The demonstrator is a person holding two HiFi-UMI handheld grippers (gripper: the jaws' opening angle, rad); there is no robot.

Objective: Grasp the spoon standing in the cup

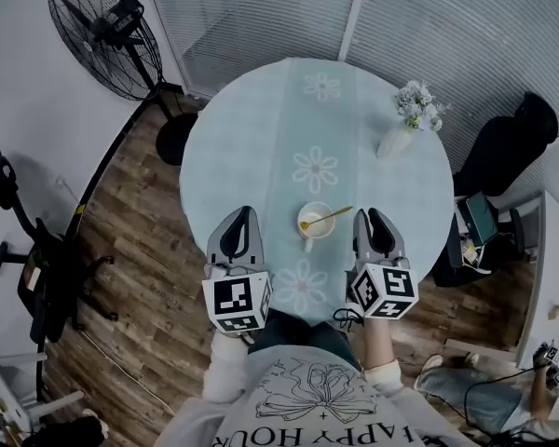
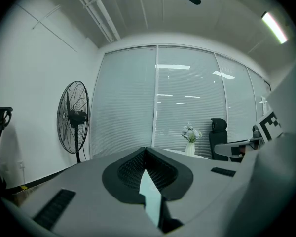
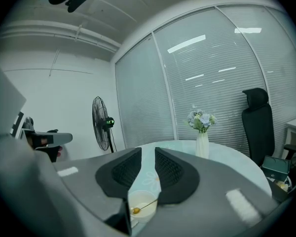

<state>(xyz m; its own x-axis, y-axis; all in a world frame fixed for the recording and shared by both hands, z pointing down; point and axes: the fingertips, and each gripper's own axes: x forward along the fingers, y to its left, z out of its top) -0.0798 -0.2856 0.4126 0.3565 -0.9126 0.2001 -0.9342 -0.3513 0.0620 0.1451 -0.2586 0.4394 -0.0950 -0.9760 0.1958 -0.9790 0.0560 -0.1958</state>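
A white cup (image 1: 315,222) stands on the round table with the teal flowered cloth (image 1: 261,138), near the front edge. A gold spoon (image 1: 326,218) leans in it, its handle pointing right over the rim. My right gripper (image 1: 373,214) is just right of the cup, jaws apart with nothing between them. In the right gripper view the cup (image 3: 142,204) and spoon (image 3: 145,207) show low, below the gap of the right gripper (image 3: 148,152). My left gripper (image 1: 245,210) sits left of the cup. In its own view the left gripper (image 2: 146,150) has its tips together.
A white vase of flowers (image 1: 398,141) stands at the table's far right. A standing fan (image 1: 107,31) is on the floor at the back left, a black office chair (image 1: 512,147) at the right. The table's front edge lies under both grippers.
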